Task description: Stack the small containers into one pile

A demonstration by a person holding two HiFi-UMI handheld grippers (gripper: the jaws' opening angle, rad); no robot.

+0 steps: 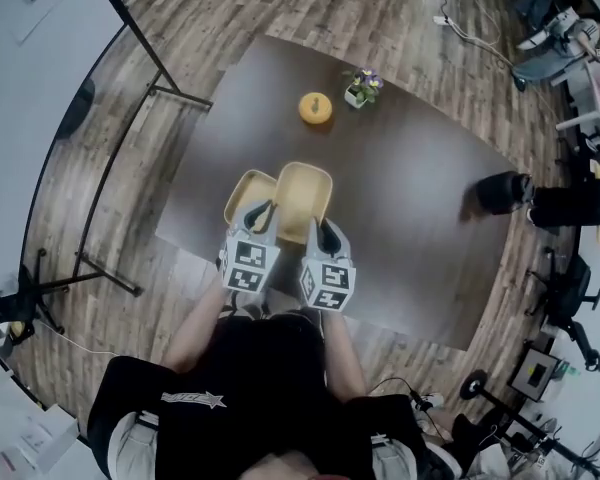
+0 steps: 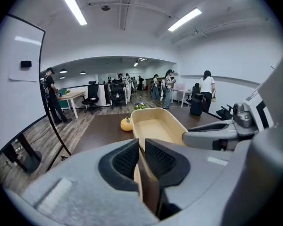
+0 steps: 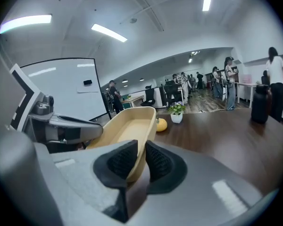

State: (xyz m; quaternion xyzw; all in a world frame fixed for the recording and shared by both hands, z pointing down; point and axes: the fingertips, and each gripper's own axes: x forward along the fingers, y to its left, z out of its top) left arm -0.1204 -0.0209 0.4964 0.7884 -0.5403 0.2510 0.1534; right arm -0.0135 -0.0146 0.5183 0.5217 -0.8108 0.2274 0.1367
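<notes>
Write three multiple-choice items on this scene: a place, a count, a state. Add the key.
1. Where is the orange ornament? A on the table beside the potted plant; B in a container; C on the floor.
2. How many tan containers show in the head view? A one; B two; C four.
3. The right tool is: A open and empty; B shut on the plant; C shut on a container wall.
Key: 1 A, it stands next to the plant; 2 B, a smaller one beside a larger; 3 C, its pads pinch the larger container by its wall.
</notes>
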